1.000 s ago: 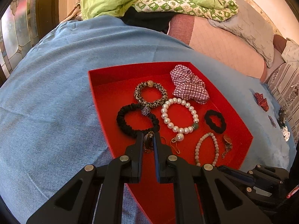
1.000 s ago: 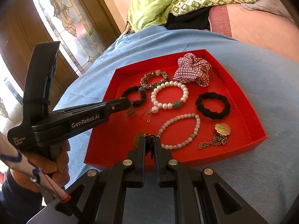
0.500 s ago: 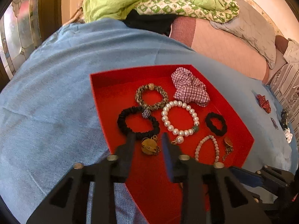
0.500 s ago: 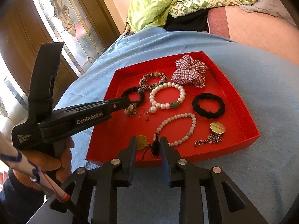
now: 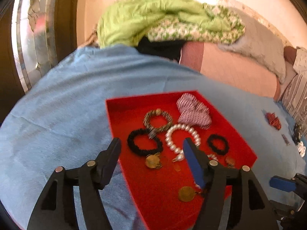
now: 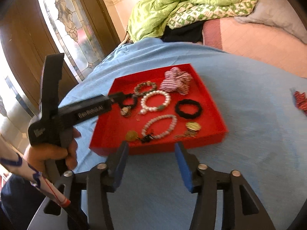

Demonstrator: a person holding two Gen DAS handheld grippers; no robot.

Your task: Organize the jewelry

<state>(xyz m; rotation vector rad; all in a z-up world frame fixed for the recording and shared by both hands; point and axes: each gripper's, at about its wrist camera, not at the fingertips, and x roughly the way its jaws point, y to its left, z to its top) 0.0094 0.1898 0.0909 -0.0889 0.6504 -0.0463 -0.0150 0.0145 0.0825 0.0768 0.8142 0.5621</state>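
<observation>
Over the red tray [image 6: 214, 103], both grippers' jaws are opening, nothing between them — the left gripper [image 6: 122, 100] lettering is blurred.

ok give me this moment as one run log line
left gripper: opening, nothing held | right gripper: opening, nothing held | gold earrings: lying in red tray

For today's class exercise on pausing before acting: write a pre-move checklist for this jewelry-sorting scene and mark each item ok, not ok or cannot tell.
1. Left gripper empty, jaws opening: ok.
2. Right gripper empty, jaws opening: ok.
3. Gold pendant lying in the red tray: ok.
4. All pieces in the tray: not ok; a red item lies on the blue cloth.
5. Small bead bracelet free of the black tassel: cannot tell.
</observation>
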